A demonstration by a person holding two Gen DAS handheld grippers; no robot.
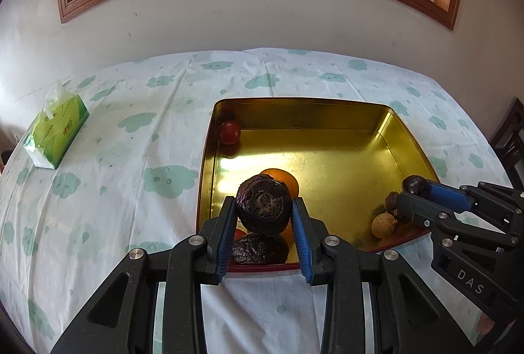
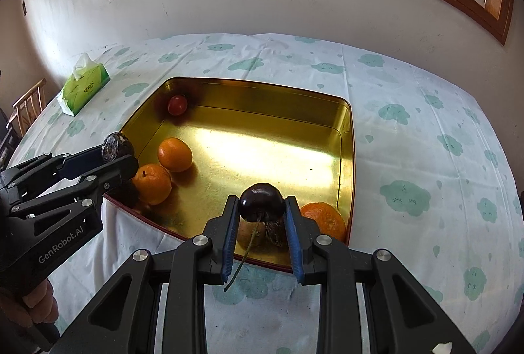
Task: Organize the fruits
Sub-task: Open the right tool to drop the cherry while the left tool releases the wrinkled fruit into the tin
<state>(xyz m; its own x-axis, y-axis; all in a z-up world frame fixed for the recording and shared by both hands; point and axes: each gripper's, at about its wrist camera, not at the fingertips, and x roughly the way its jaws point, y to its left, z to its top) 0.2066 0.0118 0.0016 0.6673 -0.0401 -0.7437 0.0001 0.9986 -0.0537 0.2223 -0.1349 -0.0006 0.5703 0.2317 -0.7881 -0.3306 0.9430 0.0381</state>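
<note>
Left gripper [image 1: 264,216] jaws clamp wrinkled passion fruit [image 1: 264,205]; right gripper [image 2: 261,216] jaws clamp dark cherry [image 2: 261,201] above gold tray [image 2: 347,137]

My left gripper [image 1: 264,216] is black with blue pads [image 1: 299,239], and it grips a dark purple, wrinkled fruit [image 1: 263,205]. My right gripper [image 2: 260,219] has the same colours and clamps a glossy, near-black fruit [image 2: 261,201] with a greenish stem. The tray [image 2: 347,137] shines gold inside with a red outer edge. In it lie orange mandarins [image 2: 174,154], a red fruit [image 2: 177,105], perhaps a tomato, and a tan one [image 1: 383,225]. The tablecloth [image 1: 131,157] is white with mint-green clouds. The tissue pack [image 1: 55,132] is green.
</note>
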